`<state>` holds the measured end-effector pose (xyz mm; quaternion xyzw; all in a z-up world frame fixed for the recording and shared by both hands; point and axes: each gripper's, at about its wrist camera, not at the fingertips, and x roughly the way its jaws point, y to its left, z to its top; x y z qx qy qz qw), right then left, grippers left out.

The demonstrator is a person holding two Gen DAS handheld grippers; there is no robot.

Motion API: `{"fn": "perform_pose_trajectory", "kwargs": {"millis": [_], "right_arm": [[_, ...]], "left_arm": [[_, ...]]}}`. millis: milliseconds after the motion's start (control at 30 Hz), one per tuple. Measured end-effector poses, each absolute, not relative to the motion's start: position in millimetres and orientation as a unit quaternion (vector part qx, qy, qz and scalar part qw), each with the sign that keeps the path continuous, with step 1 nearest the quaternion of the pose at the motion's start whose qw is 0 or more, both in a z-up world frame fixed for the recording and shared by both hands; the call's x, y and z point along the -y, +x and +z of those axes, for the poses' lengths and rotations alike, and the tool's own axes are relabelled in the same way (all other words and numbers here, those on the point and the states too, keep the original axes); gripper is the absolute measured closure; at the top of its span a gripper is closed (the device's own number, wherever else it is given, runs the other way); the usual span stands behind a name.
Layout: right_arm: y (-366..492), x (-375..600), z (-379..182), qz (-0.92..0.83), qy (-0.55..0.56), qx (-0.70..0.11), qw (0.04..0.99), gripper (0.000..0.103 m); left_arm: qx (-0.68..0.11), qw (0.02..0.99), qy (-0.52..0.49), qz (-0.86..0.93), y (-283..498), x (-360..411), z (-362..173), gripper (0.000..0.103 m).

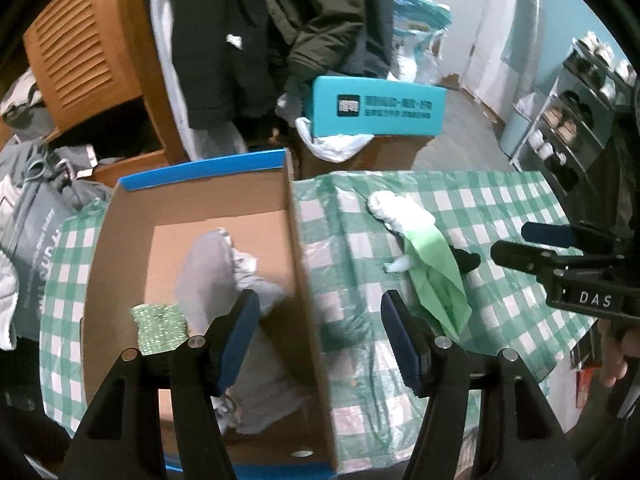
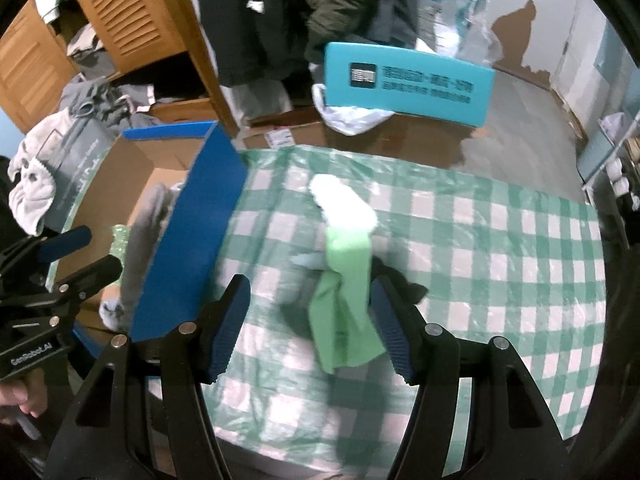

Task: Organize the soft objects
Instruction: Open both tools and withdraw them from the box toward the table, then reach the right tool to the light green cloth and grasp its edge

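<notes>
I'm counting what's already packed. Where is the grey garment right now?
The grey garment lies inside the cardboard box at the table's left, beside a green sequinned piece; the open left gripper hangs above the box's right wall.

The tablecloth [image 1: 500, 208] has green and white squares. The box [image 1: 304, 264] is brown inside and blue outside. In it lie a grey cloth [image 1: 208, 264] and a green sparkly sponge [image 1: 160, 328]. On the table lie a light green cloth [image 2: 344, 312], a white sock [image 2: 344, 200] and something black [image 1: 466, 260]. The grippers are black with blue pads [image 1: 236, 340].
</notes>
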<state>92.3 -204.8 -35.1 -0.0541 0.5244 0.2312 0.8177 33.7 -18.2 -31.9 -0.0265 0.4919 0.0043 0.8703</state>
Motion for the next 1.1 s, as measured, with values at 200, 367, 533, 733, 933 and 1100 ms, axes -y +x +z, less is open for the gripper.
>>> {"fn": "perform_pose_trajectory", "kwargs": {"millis": [200,367,533,733,933,1100], "right_arm": [[103,233,-44,0.213,-0.046,-0.528,0.821,0.039],[113,251,-56,0.198,-0.045,-0.533,0.821,0.039],[121,265,-67,0.192,-0.037,-0.542,0.818,0.039],[128,273,-81,0.188,-0.038,-0.551,0.812,0.039],[138,270,-97,0.193,-0.046,-0.560,0.805,0.039],[145,262,-110,0.206,-0.055,-0.563,0.798,0.039]], "left_arm": [[-0.504,0.864,-0.009,-0.015,45,44,-39,0.036],[-0.517,0.856,0.008,-0.030,56,63,-53,0.035],[-0.531,0.846,0.013,-0.044,68,75,-68,0.035],[-0.546,0.835,0.017,-0.059,85,89,-85,0.035],[-0.555,0.827,0.039,-0.079,98,107,-102,0.035],[-0.562,0.820,0.057,-0.090,108,116,-114,0.035]]}}
